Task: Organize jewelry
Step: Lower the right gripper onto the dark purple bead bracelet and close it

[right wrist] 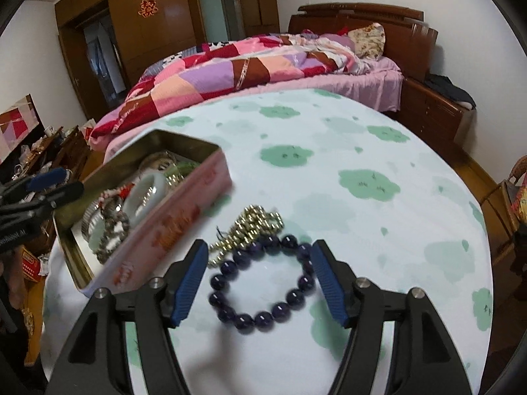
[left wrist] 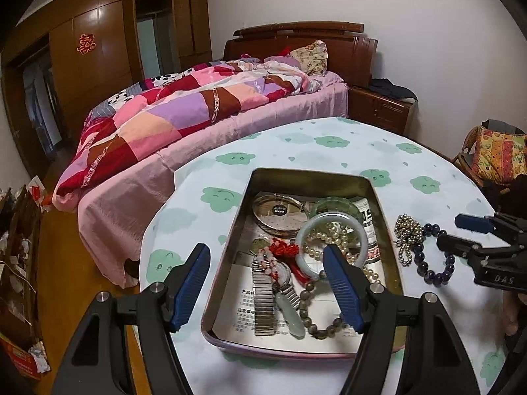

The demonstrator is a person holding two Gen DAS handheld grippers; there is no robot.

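A metal tin [left wrist: 250, 197] on the table holds a white jade bangle [left wrist: 304, 230], a pearl string [left wrist: 332, 243], a red knot charm [left wrist: 283, 250], a metal watch [left wrist: 263, 299] and a brown bead bracelet [left wrist: 316, 326]. My left gripper [left wrist: 266, 253] hangs open over the tin's near half with nothing between its fingers. To the right of the tin [right wrist: 171, 227] a dark purple bead bracelet [right wrist: 260, 316] lies flat on the cloth beside a gold bead necklace [right wrist: 253, 223]. My right gripper [right wrist: 259, 247] is open and straddles the purple bracelet; its pads do not press on it.
The round table [right wrist: 362, 151] has a cloth printed with green clouds. A bed with a patchwork quilt [left wrist: 184, 108] runs along the far side. A wooden nightstand [left wrist: 382, 105] stands behind, and a chair with a patterned cushion [left wrist: 497, 154] is at the right.
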